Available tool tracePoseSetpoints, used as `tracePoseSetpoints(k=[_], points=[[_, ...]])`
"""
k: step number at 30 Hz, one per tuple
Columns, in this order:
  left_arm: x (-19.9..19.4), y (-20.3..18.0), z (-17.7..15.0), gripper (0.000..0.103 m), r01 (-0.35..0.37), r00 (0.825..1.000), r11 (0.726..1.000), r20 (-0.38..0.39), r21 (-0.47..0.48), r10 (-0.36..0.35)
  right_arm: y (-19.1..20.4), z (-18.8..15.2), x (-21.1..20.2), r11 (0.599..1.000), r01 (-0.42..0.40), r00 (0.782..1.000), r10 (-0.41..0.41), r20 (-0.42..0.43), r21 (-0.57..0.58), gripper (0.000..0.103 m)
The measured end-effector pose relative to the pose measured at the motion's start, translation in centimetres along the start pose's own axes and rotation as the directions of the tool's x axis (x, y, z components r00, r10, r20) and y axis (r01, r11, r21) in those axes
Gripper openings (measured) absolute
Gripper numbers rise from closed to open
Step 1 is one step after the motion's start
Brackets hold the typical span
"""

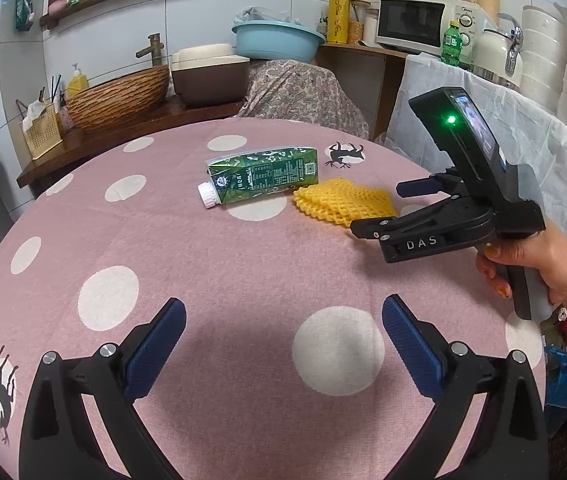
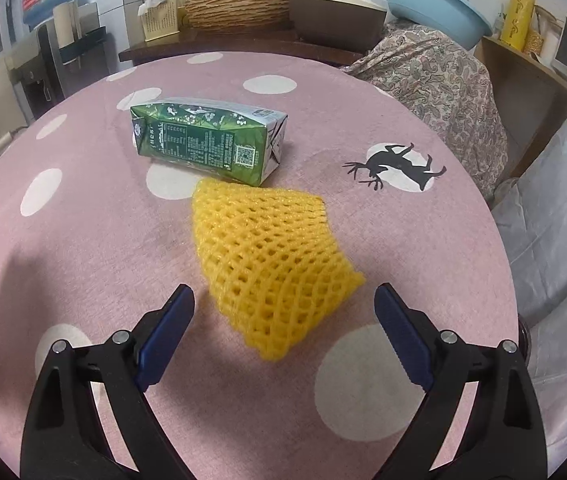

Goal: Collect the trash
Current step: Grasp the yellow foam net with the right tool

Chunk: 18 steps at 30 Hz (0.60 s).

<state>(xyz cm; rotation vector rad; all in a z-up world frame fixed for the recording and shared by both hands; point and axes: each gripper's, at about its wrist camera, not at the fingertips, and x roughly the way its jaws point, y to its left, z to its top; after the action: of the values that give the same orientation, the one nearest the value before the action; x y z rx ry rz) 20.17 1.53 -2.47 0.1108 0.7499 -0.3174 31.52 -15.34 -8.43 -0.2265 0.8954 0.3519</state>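
Foam net (image 2: 271, 268): flat on worktop (image 2: 403, 240), just ahead of right hand-held gripper (image 2: 283, 312), jaws wide, empty.
Carton (image 2: 207, 142): beyond, touching net.
Left hand-held gripper (image 1: 283, 328): wide, empty.
Risk: springy mesh may slip from pads or nudge carton.

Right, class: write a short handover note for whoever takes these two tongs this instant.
Left tongs: open, empty, above bare tablecloth.
Right tongs: open, empty, just short of the yellow foam fruit net.
Green drink carton lies on its side behind the net, close beside it.
Done: nothing collected yet.
Left: pick up the net, then the carton. No bin is visible.
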Motion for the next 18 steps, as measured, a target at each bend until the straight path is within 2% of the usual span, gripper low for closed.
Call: tracePoseSetpoints(k=[1,4,8,9,11,13,14,18], points=[[0.0,0.1,0.0,0.098,-0.006,1.0,1.0,0.002,0.0,0.006,0.1,0.1,0.2,1.0,0.002,1.0,-0.002,-0.004,-0.003,0.089],[0.2,0.4,0.1,0.098,-0.014,1.0,1.0,0.009,-0.002,0.014,0.1,0.1,0.9,1.0,-0.01,1.0,0.01,-0.022,0.0,0.073],[0.6,0.8,0.7,0.098,-0.028,0.999,0.999,0.023,0.015,0.028,0.0,-0.1,0.8,1.0,-0.017,1.0,0.017,-0.003,0.013,0.055],[0.8,0.9,0.9,0.098,-0.032,0.999,0.999,0.024,0.026,0.032,0.1,-0.2,0.7,1.0,-0.013,1.0,0.013,0.003,0.005,0.052],[1.5,0.9,1.3,0.098,-0.043,0.999,0.997,0.019,0.063,0.042,0.3,-0.4,0.3,1.0,-0.007,1.0,0.007,0.019,-0.007,0.038],[2.2,1.1,1.9,0.098,-0.058,0.998,0.992,0.014,0.107,0.057,0.3,-0.6,-0.1,1.0,-0.007,0.999,0.007,0.032,-0.009,0.029],[2.5,1.1,2.1,0.098,-0.066,0.998,0.989,0.016,0.129,0.064,0.3,-0.7,-0.3,1.0,-0.013,0.999,0.013,0.038,-0.004,0.025],[3.6,1.2,3.4,0.098,-0.076,0.997,0.971,0.029,0.228,0.072,0.0,-1.2,-1.6,1.0,-0.024,0.997,0.022,0.076,0.016,0.021]])
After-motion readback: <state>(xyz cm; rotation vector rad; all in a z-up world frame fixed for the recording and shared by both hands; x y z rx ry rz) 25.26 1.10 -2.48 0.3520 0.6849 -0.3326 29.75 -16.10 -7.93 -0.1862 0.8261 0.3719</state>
